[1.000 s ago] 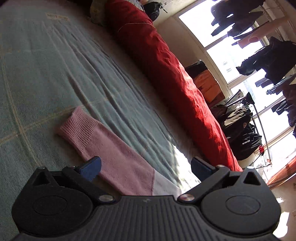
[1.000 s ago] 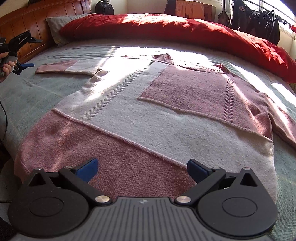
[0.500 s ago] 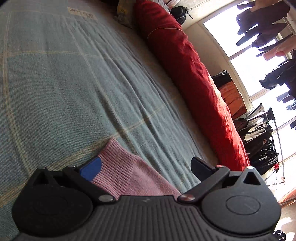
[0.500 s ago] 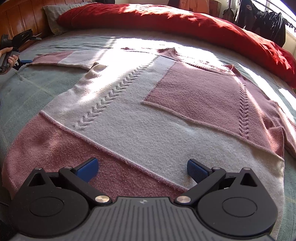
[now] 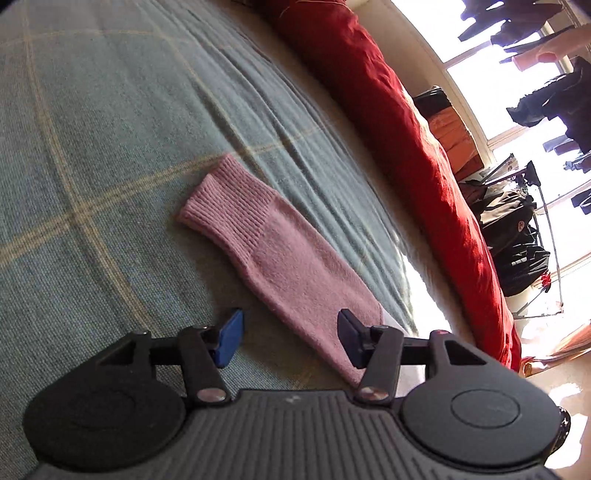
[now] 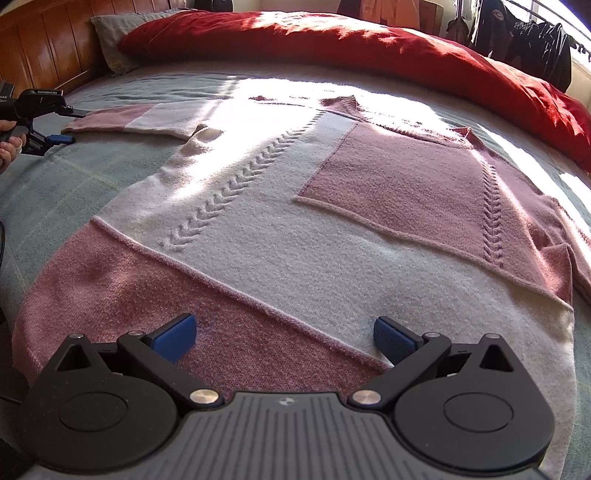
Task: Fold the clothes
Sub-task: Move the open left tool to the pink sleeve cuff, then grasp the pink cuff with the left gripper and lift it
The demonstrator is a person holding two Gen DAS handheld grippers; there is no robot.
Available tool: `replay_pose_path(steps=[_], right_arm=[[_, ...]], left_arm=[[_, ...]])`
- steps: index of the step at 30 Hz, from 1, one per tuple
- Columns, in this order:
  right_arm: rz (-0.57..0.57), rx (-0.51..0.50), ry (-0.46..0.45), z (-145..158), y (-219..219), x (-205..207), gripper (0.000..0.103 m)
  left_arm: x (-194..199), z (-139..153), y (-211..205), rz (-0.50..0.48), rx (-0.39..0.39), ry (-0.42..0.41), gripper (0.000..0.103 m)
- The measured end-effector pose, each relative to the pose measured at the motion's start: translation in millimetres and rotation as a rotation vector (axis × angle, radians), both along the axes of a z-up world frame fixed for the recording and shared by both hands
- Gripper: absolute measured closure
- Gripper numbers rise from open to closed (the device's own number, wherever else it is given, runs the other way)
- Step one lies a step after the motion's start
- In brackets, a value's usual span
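A pink and white knitted sweater [image 6: 295, 240] lies flat, front up, on the bed. Its left sleeve [image 5: 280, 258] stretches out sideways, pink cuff at the end. My left gripper [image 5: 290, 339] hangs low over that sleeve with its jaws closing. The sleeve's near edge lies between the blue pads [image 5: 229, 338], which do not press on it. The right wrist view shows this gripper [image 6: 72, 125] at the far left by the sleeve [image 6: 140, 118], held by a hand. My right gripper [image 6: 284, 339] stands open just above the sweater's pink hem band, holding nothing.
The bed has a green-blue checked cover [image 5: 92, 147]. A red duvet [image 6: 369, 40] is bunched along the far side. A wooden headboard [image 6: 37, 48] and a grey pillow [image 6: 110, 40] are at the back left. Dark clothes [image 6: 517, 33] hang by the window.
My left gripper has sunk toward the sleeve and its jaws have narrowed from wide open to about half. The right gripper has drifted slightly over the hem and stays open.
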State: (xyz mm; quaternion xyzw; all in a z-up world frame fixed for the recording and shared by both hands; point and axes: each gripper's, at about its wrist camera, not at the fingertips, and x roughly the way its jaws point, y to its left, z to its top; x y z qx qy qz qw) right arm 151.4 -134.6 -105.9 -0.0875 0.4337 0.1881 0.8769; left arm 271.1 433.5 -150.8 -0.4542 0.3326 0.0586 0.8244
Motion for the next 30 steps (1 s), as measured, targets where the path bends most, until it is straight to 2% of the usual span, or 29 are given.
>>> replay_pose_path(steps=[5, 11, 15, 17, 19, 20, 22, 26, 29, 30], right_arm=[[-0.004, 0.002, 0.000, -1, 1, 2, 0.000], [-0.005, 0.007, 0.004, -3, 0, 5, 0.000], [-0.006, 0.006, 0.001, -3, 0, 5, 0.000], [-0.006, 0.008, 0.000, -3, 0, 5, 0.000], [-0.006, 0.011, -0.002, -3, -1, 5, 0.000], [-0.006, 0.012, -0.002, -3, -1, 4, 0.000], [-0.005, 0.015, -0.004, -3, -2, 4, 0.000], [-0.004, 0.022, -0.007, -2, -3, 2, 0.000], [-0.005, 0.026, -0.012, -3, -5, -1, 0.000], [-0.004, 0.028, -0.014, -2, -5, -2, 0.000]], left_arm=[[8, -12, 12, 0.070, -0.026, -0.045, 0.053], [19, -14, 23, 0.133, -0.003, -0.091, 0.053], [23, -13, 19, 0.140, 0.051, -0.107, 0.051], [22, -13, 15, 0.127, 0.092, -0.119, 0.044], [19, -10, 10, 0.103, 0.142, -0.125, 0.043], [17, -9, 8, 0.098, 0.158, -0.119, 0.044], [16, -6, 6, 0.102, 0.182, -0.092, 0.057], [17, 1, 1, 0.089, 0.248, -0.047, 0.061], [18, 5, -4, 0.095, 0.297, -0.003, 0.070], [18, 6, -5, 0.102, 0.309, 0.013, 0.078]])
